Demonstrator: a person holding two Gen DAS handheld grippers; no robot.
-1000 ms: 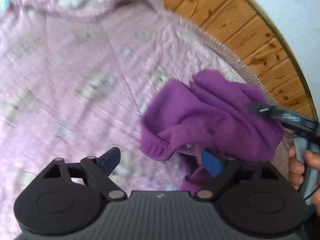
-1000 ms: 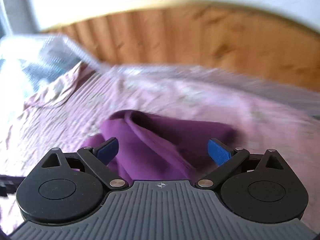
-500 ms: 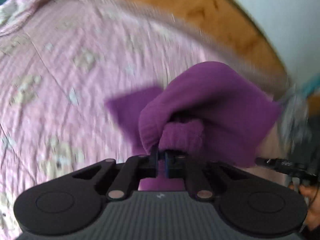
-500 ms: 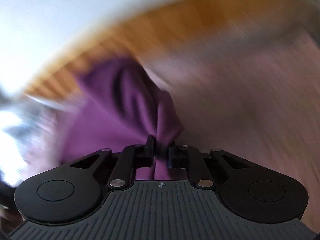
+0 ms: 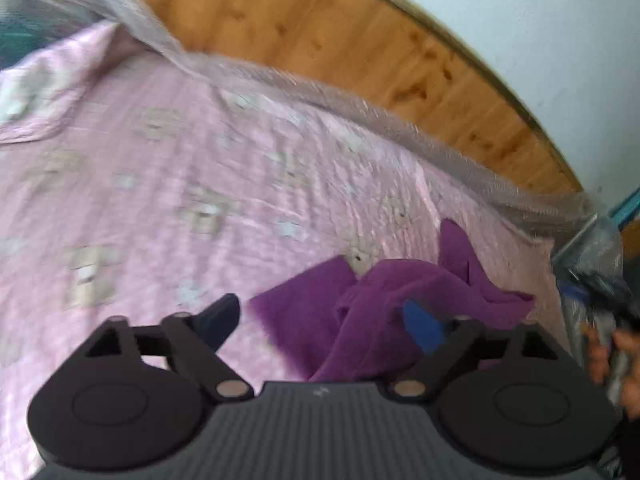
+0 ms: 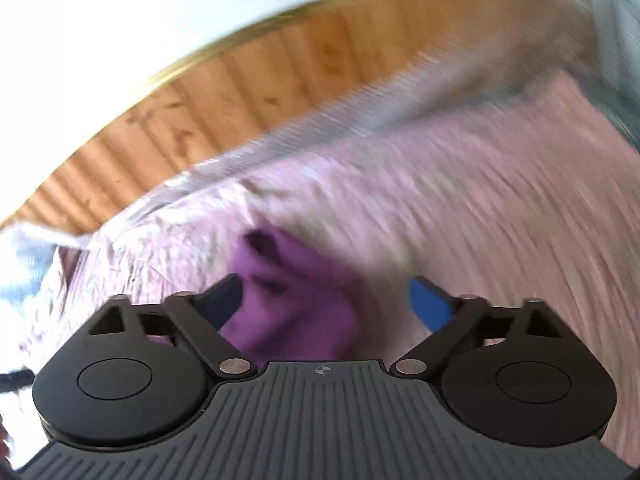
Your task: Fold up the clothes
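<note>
A crumpled purple garment point(image 5: 384, 312) lies on the pink patterned bedspread point(image 5: 168, 200). In the left wrist view my left gripper point(image 5: 324, 320) hovers over it with its jaws opening wide; the cloth shows between the blue fingers, but the pads do not press on it. The right wrist view is blurred: my right gripper point(image 6: 326, 300) is also opening, and the purple garment point(image 6: 292, 300) lies on the bed below its left finger, loose. A hand point(image 5: 616, 360) on the other gripper's handle shows at the right edge of the left wrist view.
A wooden headboard point(image 5: 360, 40) runs along the far edge of the bed under a pale wall. A clear plastic sheet point(image 5: 360, 108) covers the mattress edge beside the headboard. The pink bedspread point(image 6: 500, 208) stretches to the right in the right wrist view.
Both grippers shut on the purple garment half a second ago and lifted it. Now both have let go and stand wide, and the garment has dropped back onto the bedspread in a flatter heap.
</note>
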